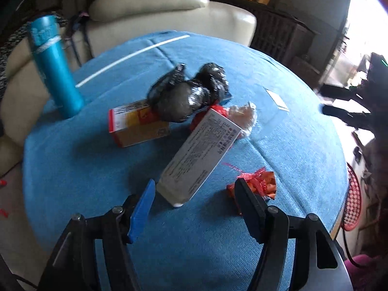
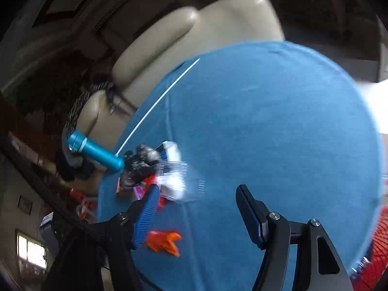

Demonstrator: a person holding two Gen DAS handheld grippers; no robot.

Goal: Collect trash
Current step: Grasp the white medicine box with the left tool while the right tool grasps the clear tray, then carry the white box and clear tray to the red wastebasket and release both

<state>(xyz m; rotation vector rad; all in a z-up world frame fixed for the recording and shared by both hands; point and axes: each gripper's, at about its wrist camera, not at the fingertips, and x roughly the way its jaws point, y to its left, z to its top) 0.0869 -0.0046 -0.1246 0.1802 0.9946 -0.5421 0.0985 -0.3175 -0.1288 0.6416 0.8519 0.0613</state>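
Surface [image 1: 72, 169]: round, covered in blue cloth with one white stripe [image 1: 131, 55] near the far edge; cream sofa [image 1: 150, 7] behind it, dark cabinet [image 1: 278, 34] to the sofa's right, a bright window area at far right of the left wrist view.

Items on the surface, left to right in the left wrist view: teal bottle [image 1: 55, 68], upright near the left edge; red and yellow carton [image 1: 135, 126], lying flat; crumpled black plastic bag [image 1: 186, 94], resting on the carton's right end; long white box [image 1: 198, 155] with printed text, lying diagonally, its near end between the left tool's fingers; clear crumpled wrapper [image 1: 245, 116] just beside the box's far end; red-orange wrapper [image 1: 259, 184], touching the right finger of the left tool; small white card [image 1: 276, 99], apart toward the right.

Left tool [image 1: 195, 185]: wide open, holding nothing, low over the surface.

Right tool [image 2: 198, 190]: wide open, empty; view tilted and blurred; the trash heap [image 2: 150, 169] lies at its left finger, an orange scrap [image 2: 165, 242] nearer, bare blue cloth between the fingers; red mesh chair [image 2: 378, 242] at the right edge.
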